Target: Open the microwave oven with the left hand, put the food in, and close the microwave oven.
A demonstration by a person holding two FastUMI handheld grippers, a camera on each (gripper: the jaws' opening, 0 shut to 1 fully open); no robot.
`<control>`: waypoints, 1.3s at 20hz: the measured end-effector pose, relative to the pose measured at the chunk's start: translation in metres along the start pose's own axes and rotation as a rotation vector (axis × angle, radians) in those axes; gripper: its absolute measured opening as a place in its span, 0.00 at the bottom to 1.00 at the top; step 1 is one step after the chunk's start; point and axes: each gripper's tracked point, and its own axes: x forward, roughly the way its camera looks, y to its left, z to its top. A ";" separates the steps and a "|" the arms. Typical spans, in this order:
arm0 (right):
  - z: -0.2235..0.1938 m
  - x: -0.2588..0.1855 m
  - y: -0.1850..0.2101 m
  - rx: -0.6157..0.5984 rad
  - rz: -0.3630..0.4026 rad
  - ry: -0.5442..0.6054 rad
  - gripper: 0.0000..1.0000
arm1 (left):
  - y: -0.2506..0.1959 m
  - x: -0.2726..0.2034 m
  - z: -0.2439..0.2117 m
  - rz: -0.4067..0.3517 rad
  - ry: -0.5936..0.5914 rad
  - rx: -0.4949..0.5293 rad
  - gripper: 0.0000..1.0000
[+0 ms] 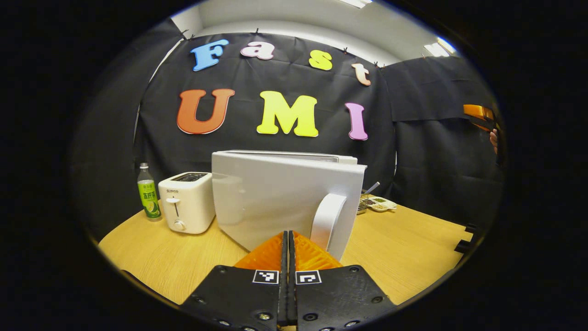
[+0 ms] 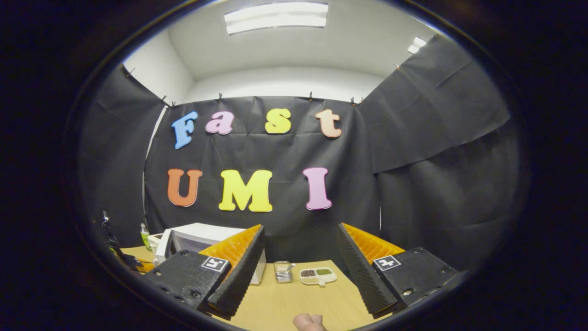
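In the left gripper view the white microwave [image 1: 275,193] stands on the wooden table [image 1: 404,248], its door swung partly out toward me with the curved handle [image 1: 328,218] on its right edge. My left gripper [image 1: 288,235] is shut with nothing between its fingers, its tips just left of the handle and close to the door. A divided food tray [image 1: 379,203] lies behind the door to the right. In the right gripper view my right gripper [image 2: 301,228] is open and held high above the table [image 2: 275,303]. The microwave [image 2: 197,235] sits low left and the food tray [image 2: 318,275] ahead, between the fingers.
A white toaster [image 1: 187,202] and a green-labelled bottle [image 1: 148,193] stand left of the microwave. A small metal box [image 2: 283,271] sits beside the food tray. A small pinkish thing [image 2: 308,322] shows at the bottom edge. The other gripper [image 1: 480,115] and a hand [image 1: 494,138] are far right.
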 end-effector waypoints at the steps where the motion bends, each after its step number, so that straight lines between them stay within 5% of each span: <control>1: -0.002 0.000 -0.005 0.004 -0.008 0.001 0.99 | -0.006 0.008 -0.001 -0.018 -0.001 0.002 0.00; 9: -0.013 0.005 -0.032 0.029 -0.045 0.019 0.99 | -0.029 0.061 -0.006 -0.103 0.006 0.007 0.00; 26: -0.030 0.019 -0.050 0.056 -0.046 0.037 0.99 | -0.062 0.156 0.021 -0.111 -0.008 0.032 0.00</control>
